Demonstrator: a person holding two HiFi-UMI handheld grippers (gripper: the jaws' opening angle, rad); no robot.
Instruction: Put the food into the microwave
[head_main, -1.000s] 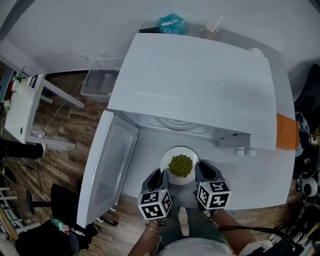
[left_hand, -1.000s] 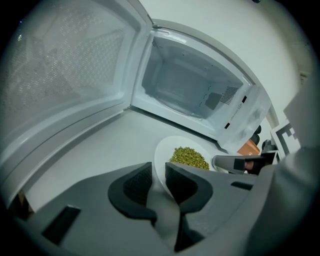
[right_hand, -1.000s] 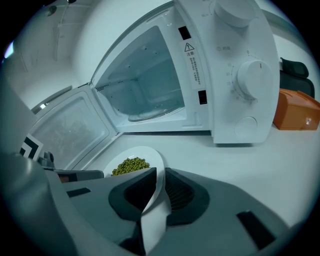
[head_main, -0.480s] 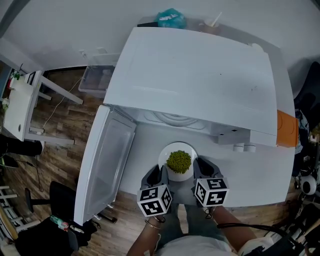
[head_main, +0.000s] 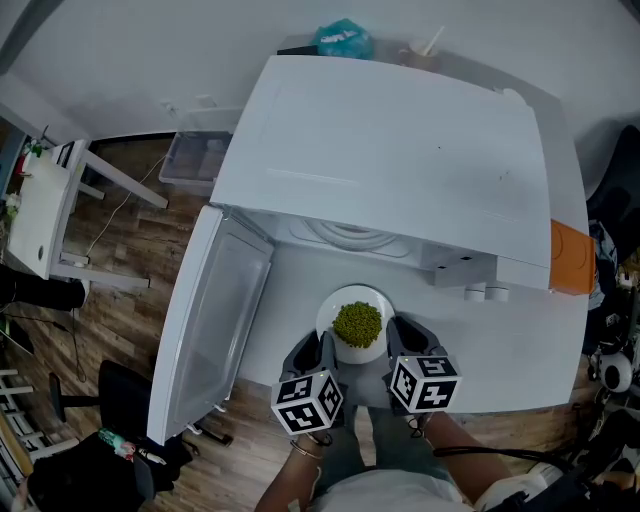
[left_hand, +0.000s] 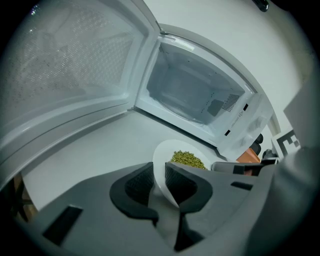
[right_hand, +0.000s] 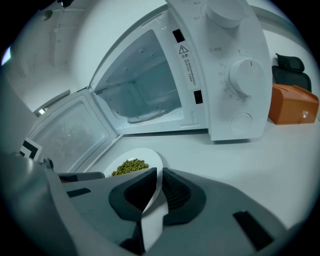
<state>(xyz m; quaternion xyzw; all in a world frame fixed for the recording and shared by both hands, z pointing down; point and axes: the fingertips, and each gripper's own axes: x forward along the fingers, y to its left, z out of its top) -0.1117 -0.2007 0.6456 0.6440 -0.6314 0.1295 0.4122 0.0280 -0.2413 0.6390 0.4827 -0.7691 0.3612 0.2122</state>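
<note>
We can read no words or numbers; we make out only a warning triangle heading a label (right_hand: 186, 60) of print too small to read, on the microwave (right_hand: 215, 100) door frame; black-and-white square markers, without letters, cover the left cube (head_main: 309, 403) and right cube (head_main: 424, 384).

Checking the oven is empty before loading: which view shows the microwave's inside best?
The left gripper view: it looks almost straight into the microwave's inside, back wall and side vent clear. The right gripper view sees it at a slant, with the glass tray. The head view shows only a front strip.
</note>
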